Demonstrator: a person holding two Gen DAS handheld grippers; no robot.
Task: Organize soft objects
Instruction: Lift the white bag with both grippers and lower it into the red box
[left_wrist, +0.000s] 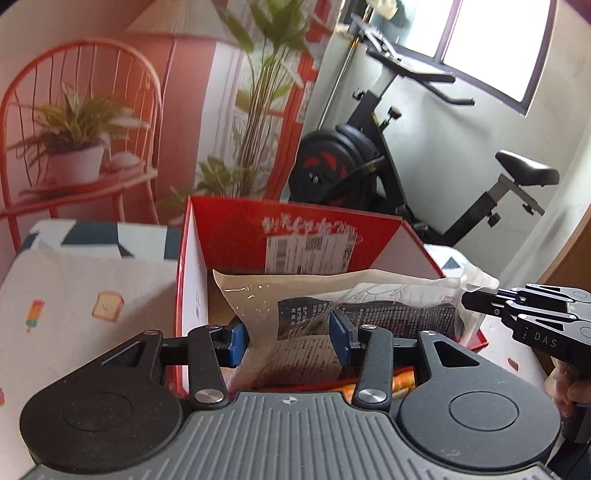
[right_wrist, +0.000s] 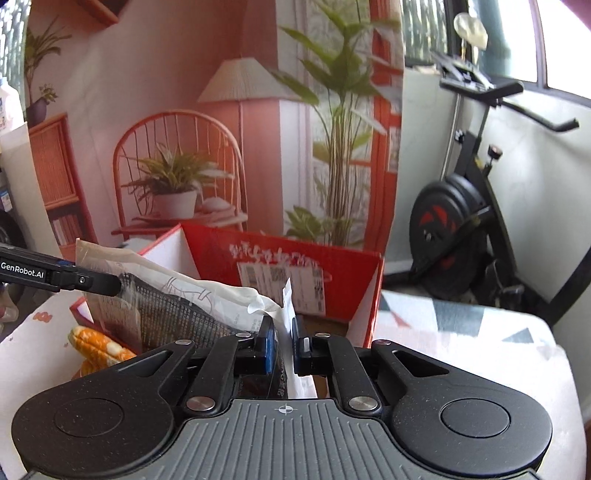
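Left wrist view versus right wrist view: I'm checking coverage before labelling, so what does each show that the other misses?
Only the left wrist view shows the exercise bike's saddle and the toast print on the tablecloth. Only the right wrist view shows the orange patterned cloth and the rattan bookshelf. Both show the red cardboard box, the printed plastic packet, and both hand-held grippers: left, right.

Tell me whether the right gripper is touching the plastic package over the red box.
Touching. The right wrist view shows the right gripper pinching the white edge of the plastic package between its pads; the left wrist view shows it gripping that corner.
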